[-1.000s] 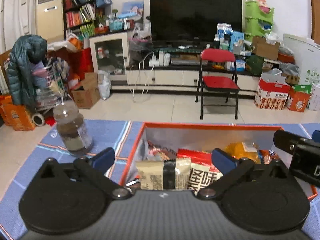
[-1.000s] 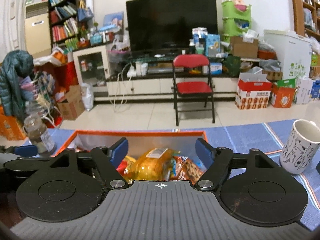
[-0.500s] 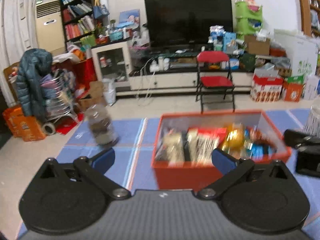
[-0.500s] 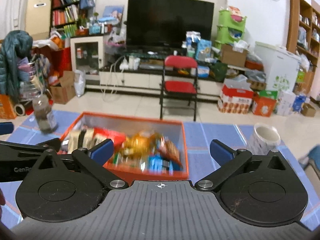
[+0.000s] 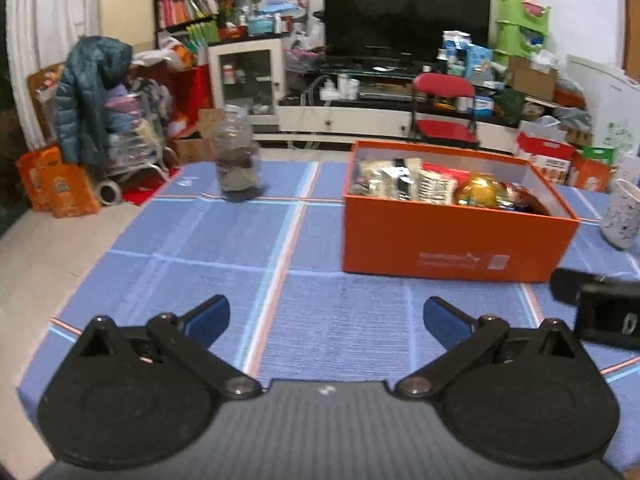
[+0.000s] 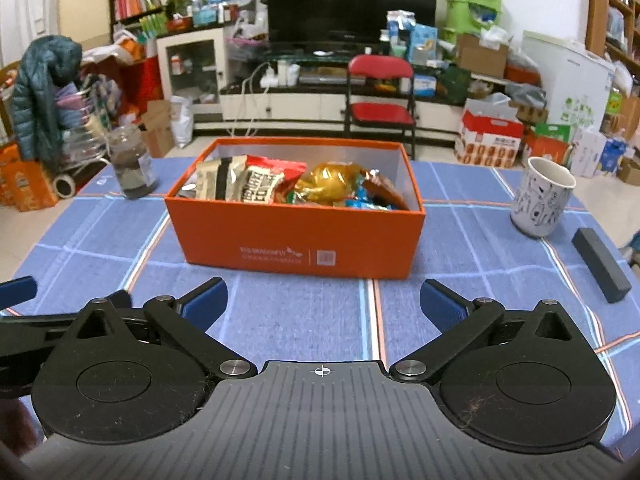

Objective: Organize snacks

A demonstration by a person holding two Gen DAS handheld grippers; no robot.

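Note:
An orange box (image 6: 296,240) stands on the blue checked tablecloth (image 6: 280,312), filled with several snack packets: a beige and black one (image 6: 212,180), a red one (image 6: 264,180), a gold one (image 6: 328,184). The box also shows in the left wrist view (image 5: 452,240). My left gripper (image 5: 326,320) is open and empty, low over the cloth, in front and left of the box. My right gripper (image 6: 323,304) is open and empty, in front of the box. Part of the left gripper (image 6: 24,320) shows at the right view's left edge.
A clear jar (image 6: 132,164) stands at the table's far left, also seen in the left wrist view (image 5: 238,160). A white patterned mug (image 6: 542,200) and a dark bar (image 6: 600,270) lie at the right. Behind are a red folding chair (image 6: 380,108) and clutter.
Both grippers have pulled back from over the box towards the near side of the table. The whole box now shows. The right gripper's jaws have opened wider.

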